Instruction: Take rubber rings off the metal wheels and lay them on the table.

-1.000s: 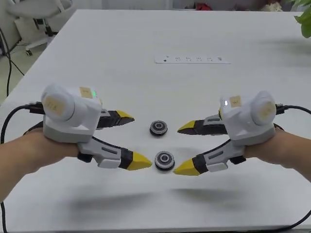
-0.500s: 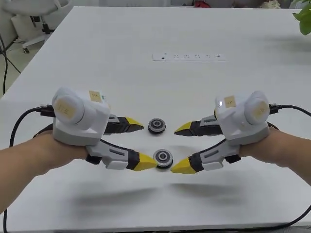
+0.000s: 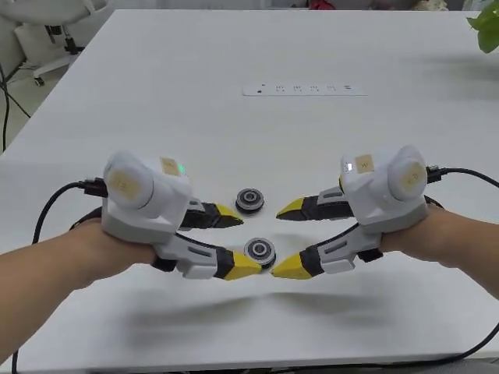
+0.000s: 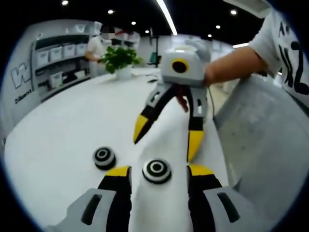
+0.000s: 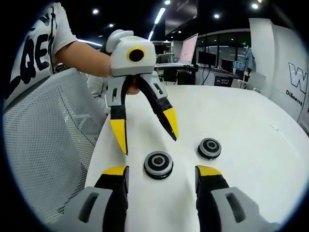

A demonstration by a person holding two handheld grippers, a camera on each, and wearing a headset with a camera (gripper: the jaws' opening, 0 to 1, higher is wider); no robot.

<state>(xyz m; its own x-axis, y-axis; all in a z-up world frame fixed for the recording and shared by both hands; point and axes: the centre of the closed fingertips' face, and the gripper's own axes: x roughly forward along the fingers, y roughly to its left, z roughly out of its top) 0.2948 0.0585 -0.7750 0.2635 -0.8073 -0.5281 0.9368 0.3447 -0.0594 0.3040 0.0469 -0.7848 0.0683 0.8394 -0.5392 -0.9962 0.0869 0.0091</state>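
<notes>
The left claw (image 3: 240,240) stands wide, its yellow-tipped jaws spread to either side of the nearer metal wheel (image 3: 260,250), a small round disc lying flat with a black rubber ring (image 5: 158,176) round its rim. The tips are just beside the wheel and not touching it. The right claw (image 3: 282,240) faces it from 3 o'clock, spread just as wide and gripping nothing, so the wheel sits between four tips. This mirrored approach likely lets one claw pin the metal body while the other peels the ring, since a loose wheel would probably slide on the smooth white surface (image 3: 195,93). A second metal wheel (image 3: 249,199), its ring also on, lies flat near the first at about 12 o'clock, between the claws' farther tips. Farther out at 12 o'clock a white power strip (image 3: 302,90) lies well apart from the work, and a green plant (image 3: 487,23) shows at 2 o'clock.
</notes>
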